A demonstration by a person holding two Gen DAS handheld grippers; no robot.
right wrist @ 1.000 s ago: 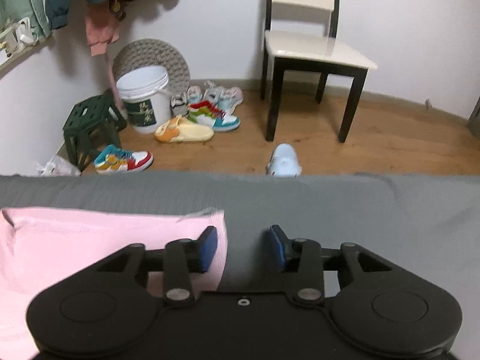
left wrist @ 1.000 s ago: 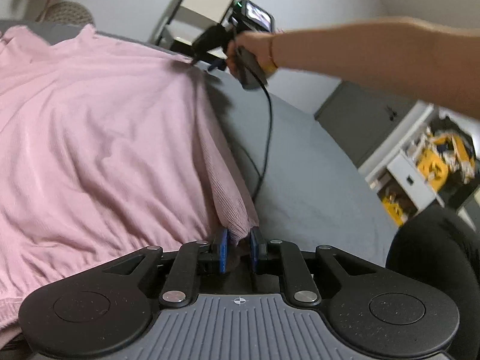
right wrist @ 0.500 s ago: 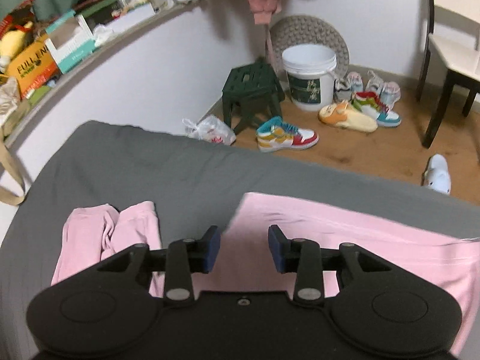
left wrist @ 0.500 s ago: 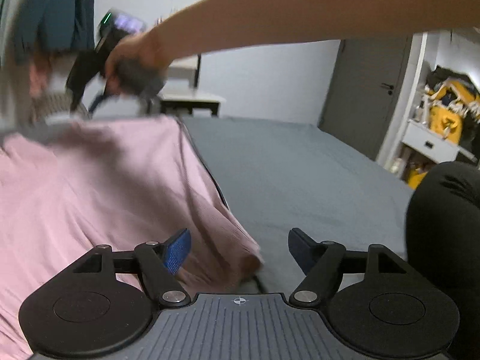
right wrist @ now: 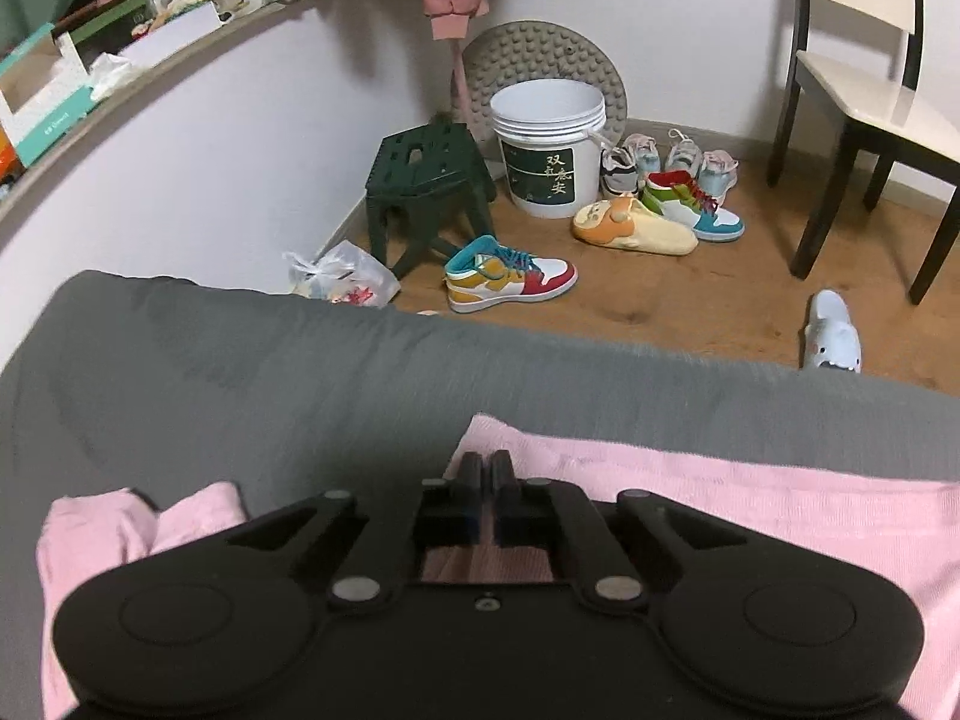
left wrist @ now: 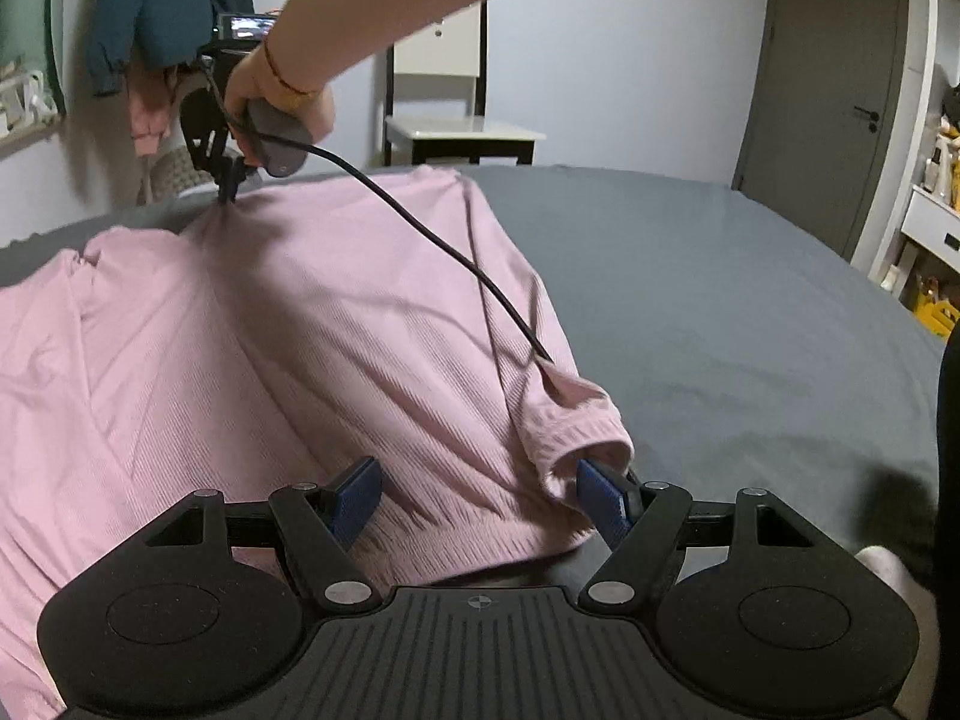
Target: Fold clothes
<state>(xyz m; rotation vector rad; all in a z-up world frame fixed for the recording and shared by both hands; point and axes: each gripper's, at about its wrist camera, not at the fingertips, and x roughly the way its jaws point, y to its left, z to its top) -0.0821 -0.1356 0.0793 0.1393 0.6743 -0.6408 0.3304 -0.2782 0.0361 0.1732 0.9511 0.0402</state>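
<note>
A pink ribbed sweater (left wrist: 336,324) lies spread on the grey bed (left wrist: 720,300). My left gripper (left wrist: 480,498) is open just above the hem, and the folded-in sleeve cuff (left wrist: 576,426) lies beside its right pad (left wrist: 603,501), touching it. At the sweater's far edge, a person's hand (left wrist: 276,102) holds my right gripper (left wrist: 227,183), whose black cable (left wrist: 456,252) trails across the cloth. In the right wrist view that right gripper (right wrist: 487,471) is shut on the sweater's edge (right wrist: 720,504). A bunched pink sleeve (right wrist: 120,528) lies to its left.
Beyond the bed's far edge the floor holds a green stool (right wrist: 429,192), a white bucket (right wrist: 549,156), several shoes (right wrist: 510,276) and a chair (right wrist: 864,90). A grey door (left wrist: 828,90) and shelves stand to the right. A dark-clothed leg (left wrist: 948,480) is at the right edge.
My left gripper let go of the sleeve cuff and opened wide. The right gripper swung left along the far edge and shut on the sweater.
</note>
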